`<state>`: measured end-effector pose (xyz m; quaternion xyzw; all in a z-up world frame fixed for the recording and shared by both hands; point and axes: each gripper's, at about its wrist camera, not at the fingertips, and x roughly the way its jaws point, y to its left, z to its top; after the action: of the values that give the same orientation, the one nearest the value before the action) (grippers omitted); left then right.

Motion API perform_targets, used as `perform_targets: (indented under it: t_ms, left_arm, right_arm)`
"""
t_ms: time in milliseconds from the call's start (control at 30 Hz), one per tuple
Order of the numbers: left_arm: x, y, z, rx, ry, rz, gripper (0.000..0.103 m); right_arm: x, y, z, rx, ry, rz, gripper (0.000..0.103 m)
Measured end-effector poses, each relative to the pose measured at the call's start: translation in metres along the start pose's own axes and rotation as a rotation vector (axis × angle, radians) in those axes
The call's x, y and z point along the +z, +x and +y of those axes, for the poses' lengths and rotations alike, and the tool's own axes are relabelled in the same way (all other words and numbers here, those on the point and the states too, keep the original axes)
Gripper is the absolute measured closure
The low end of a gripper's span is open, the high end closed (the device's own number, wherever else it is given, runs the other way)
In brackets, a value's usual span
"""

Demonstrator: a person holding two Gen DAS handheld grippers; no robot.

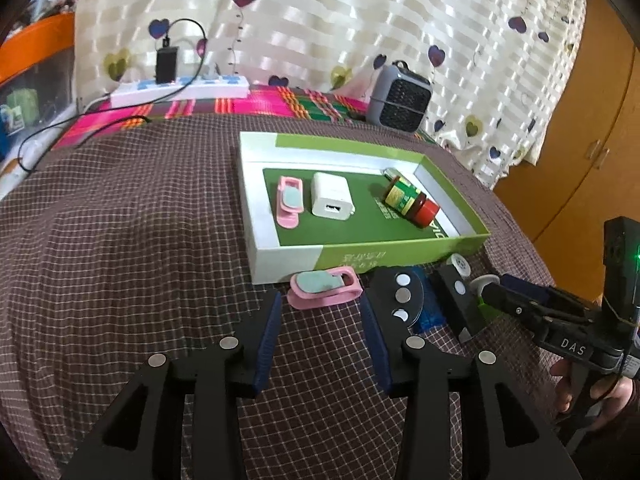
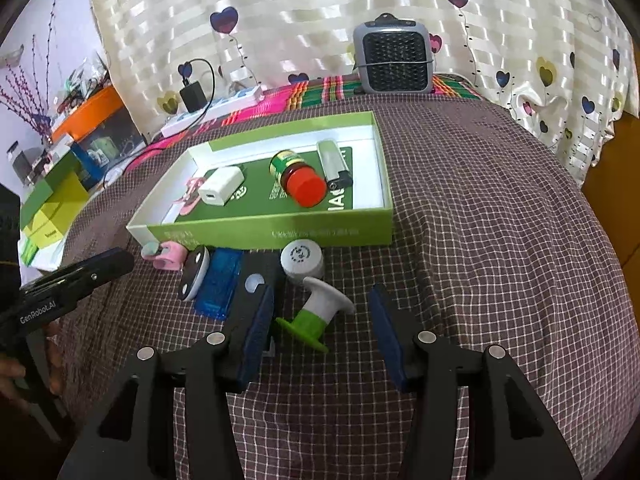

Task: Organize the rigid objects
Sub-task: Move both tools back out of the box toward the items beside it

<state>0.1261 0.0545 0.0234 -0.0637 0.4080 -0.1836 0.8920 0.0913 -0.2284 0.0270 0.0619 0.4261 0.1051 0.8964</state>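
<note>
While both tongs stand apart and empty, the left gripper [image 1: 318, 328] faces a pink clip [image 1: 325, 289] and the right gripper [image 2: 322, 326] brackets a green-and-white spool [image 2: 318, 314], both lying before the green box [image 2: 272, 232] holding a charger [image 1: 332, 199], jar [image 2: 298, 178] and lighter [image 2: 334, 162].
</note>
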Motion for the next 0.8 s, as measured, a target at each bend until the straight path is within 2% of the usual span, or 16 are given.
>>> perform_targets:
  t_ms: [167,400,533,633,800]
  left_arm:
    - [0.000,0.006,-0.001,-0.020,0.000,0.010,0.063]
    - [-0.006,0.005,-0.016,-0.054,0.049,0.022,0.063]
    - [-0.005,0.002,-0.011,-0.002,0.045,0.001,0.063]
    - [-0.001,0.002,-0.003,0.004,0.013,0.002,0.063]
    - [0.007,0.009,-0.003,0.002,0.019,0.004,0.063]
  right_arm:
    - [-0.002,0.003,-0.002,-0.025,0.007,0.008,0.049]
    - [-0.005,0.005,-0.008,-0.099,-0.003,0.022,0.046]
    - [-0.007,0.005,-0.014,-0.114,0.003,0.028,0.046]
    - [-0.008,0.006,-0.018,-0.124,0.006,0.033,0.046]
    - [-0.009,0.008,-0.020,-0.133,-0.006,0.045,0.046]
